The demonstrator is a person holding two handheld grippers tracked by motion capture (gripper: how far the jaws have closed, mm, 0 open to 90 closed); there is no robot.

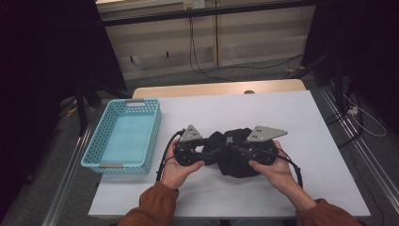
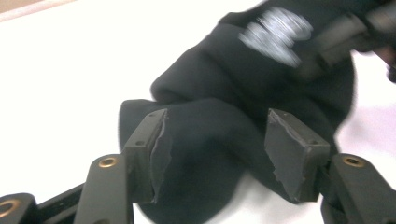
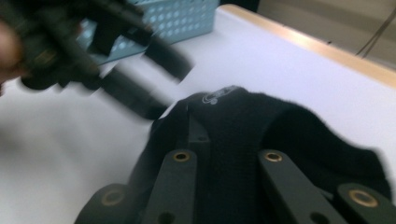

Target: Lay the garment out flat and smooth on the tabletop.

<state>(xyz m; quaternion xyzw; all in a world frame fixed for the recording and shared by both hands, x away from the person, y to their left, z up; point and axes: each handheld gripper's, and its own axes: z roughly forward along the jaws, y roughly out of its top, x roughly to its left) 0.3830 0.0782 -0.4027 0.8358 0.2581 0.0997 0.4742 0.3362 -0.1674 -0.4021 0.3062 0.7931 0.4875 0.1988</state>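
— What's on the white table (image 1: 291, 122)?
— A black cloth (image 1: 234, 155) near the front middle, a blue basket (image 1: 123, 134) to its left.
— The grippers?
— The left gripper (image 2: 212, 154) is spread, pads clear of the cloth. The right gripper (image 3: 219, 140) pinches the cloth.

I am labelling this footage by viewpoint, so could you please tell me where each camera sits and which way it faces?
High view: above the person's side of the white table, looking forward and down; both forearms, hands, left claw and right claw on the black garment, beside the blue basket.
Left gripper view: rides the left claw, jaws apart over the garment.
Right gripper view: rides the right claw, closed on the garment, facing the basket.
All share the garment.
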